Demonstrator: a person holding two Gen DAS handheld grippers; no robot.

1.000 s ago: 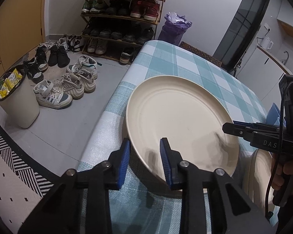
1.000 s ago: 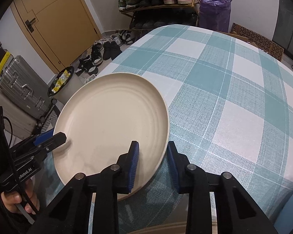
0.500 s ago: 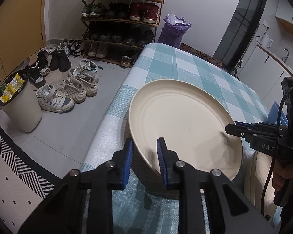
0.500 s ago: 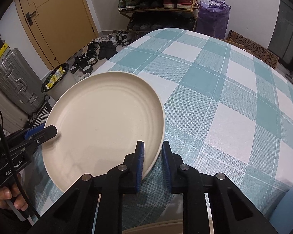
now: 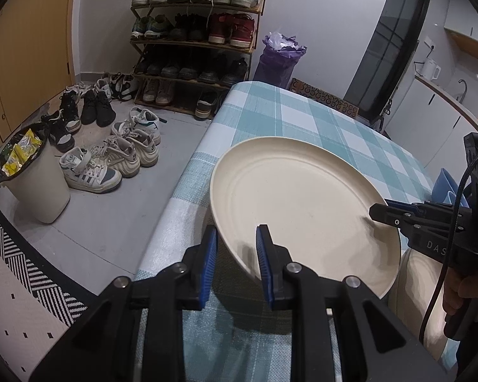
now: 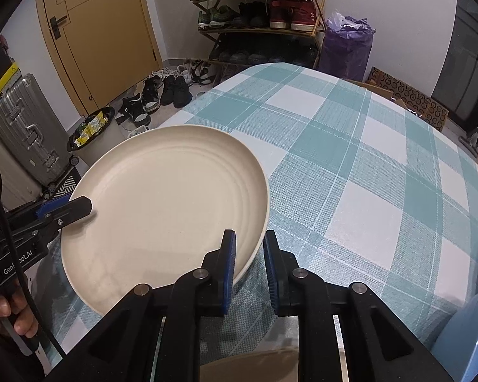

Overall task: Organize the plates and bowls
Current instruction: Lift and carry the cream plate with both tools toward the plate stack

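A: Left wrist view: the left gripper [image 5: 235, 254] has its blue-padded fingers [image 5: 209, 261] on either side of the near rim of the cream plate [image 5: 299, 200], clamped on that rim. The plate is lifted and tilted above the corner of the table with the teal checked cloth [image 5: 290, 111], casting a shadow on the cloth below.

B: And the other tool in that view?

A: The right gripper [image 5: 379, 211] reaches in from the right and grips the plate's opposite edge, a hand [image 5: 462, 293] holding its handle. Just under it sits another cream dish [image 5: 414, 283], partly hidden. On the floor to the left are a white bin [image 5: 35, 187], loose sneakers [image 5: 111, 159] and a shoe rack [image 5: 194, 31].

B: Right wrist view?

A: The right gripper [image 6: 248, 264] is closed on the plate [image 6: 165, 203] rim, one finger over it and one beneath. The left gripper [image 6: 76, 207] pinches the rim at the far left. The plate hangs over the table's edge nearest the yellow door [image 6: 105, 31]; a silver suitcase [image 6: 25, 127] stands at the left, and a purple bag [image 6: 347, 44] stands beside the rack
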